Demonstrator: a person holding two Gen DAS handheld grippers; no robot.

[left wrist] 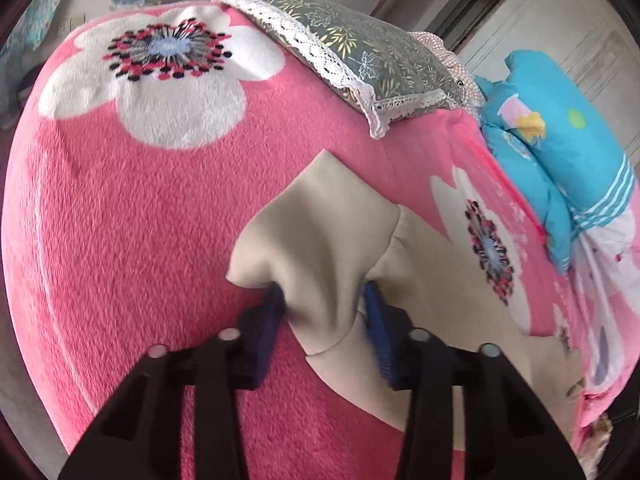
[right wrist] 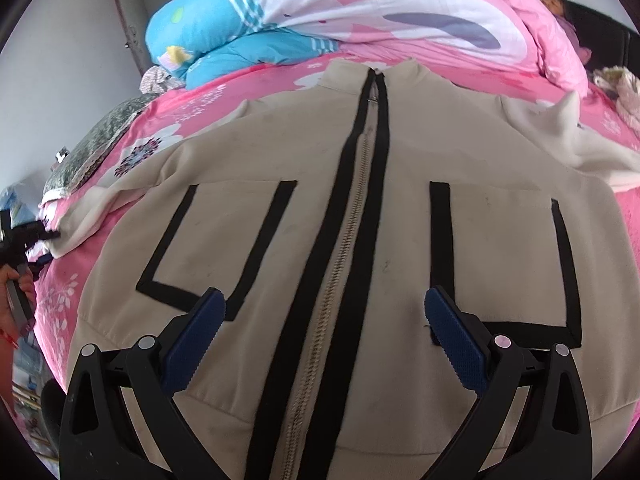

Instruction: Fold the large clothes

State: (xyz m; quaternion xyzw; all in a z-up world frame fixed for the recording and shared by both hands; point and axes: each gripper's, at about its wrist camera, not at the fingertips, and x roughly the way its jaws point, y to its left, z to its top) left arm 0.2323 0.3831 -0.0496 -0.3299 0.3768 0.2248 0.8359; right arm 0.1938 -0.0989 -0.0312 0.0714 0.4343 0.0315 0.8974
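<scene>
A beige zip-up jacket (right wrist: 400, 200) lies spread face up on the bed, its zipper (right wrist: 348, 240) edged in black and running away from me. My right gripper (right wrist: 324, 296) hovers open over the jacket's lower front, one blue pad on each side of the zipper, with nothing pinched. In the left wrist view the jacket's sleeve end (left wrist: 320, 220) bunches up between the blue pads, and my left gripper (left wrist: 324, 292) is shut on that fabric. The same sleeve (right wrist: 100, 216) stretches off to the left edge in the right wrist view, where a hand (right wrist: 12, 300) holds the other tool.
A pink fleece blanket with white flowers (left wrist: 140, 220) covers the bed. A green pillow with lace trim (left wrist: 360, 52) lies at the far side. A rolled blue quilt (left wrist: 560, 148) and a pink and white duvet (right wrist: 400, 12) are piled beyond the jacket's collar.
</scene>
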